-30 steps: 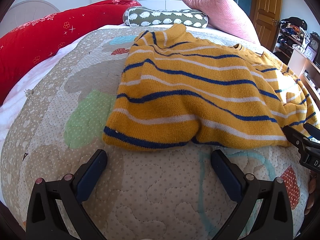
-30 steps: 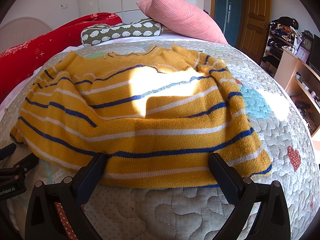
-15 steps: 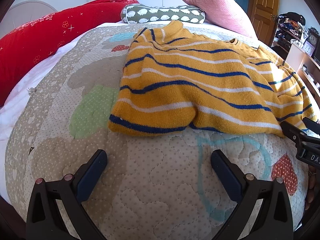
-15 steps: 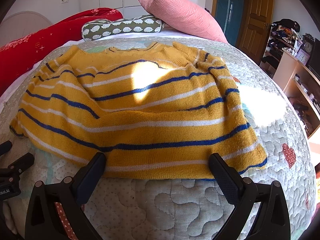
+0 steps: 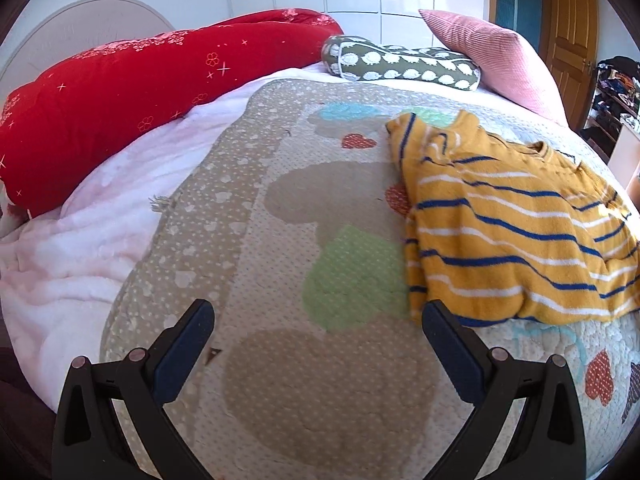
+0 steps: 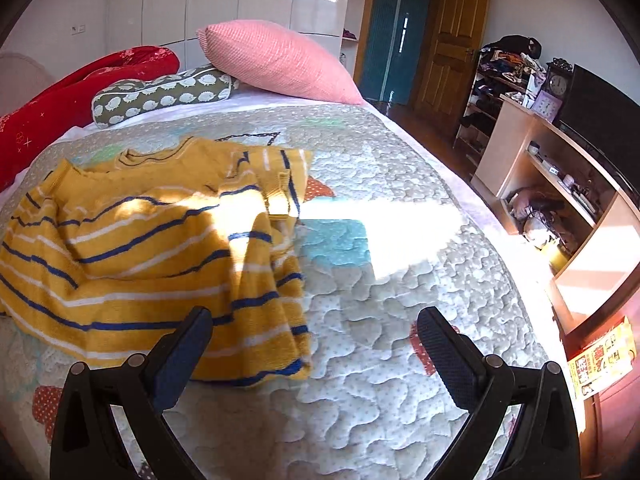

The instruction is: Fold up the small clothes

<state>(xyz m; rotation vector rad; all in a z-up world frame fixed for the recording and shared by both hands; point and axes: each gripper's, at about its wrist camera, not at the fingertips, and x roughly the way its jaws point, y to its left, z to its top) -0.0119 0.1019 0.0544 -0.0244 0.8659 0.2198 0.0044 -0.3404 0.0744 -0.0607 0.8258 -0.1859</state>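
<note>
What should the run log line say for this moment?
task: fold small clothes | left gripper: open, over quilt | right gripper: open | striped sweater: unfolded, not gripped

Sweater (image 5: 516, 236) mustard, blue-white stripes; bolster (image 5: 104, 92) red; pillow (image 6: 276, 60) pink.

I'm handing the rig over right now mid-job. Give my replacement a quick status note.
Left tool: open, empty, over bare quilt beside the sweater's left edge.
Right tool: open, empty, at the sweater's near right corner.
Yellow striped sweater: on the quilt, rumpled, right side bunched inward, not gripped.
Done: no neat fold visible.
Left: flatten it, tuck sleeves, fold.
</note>
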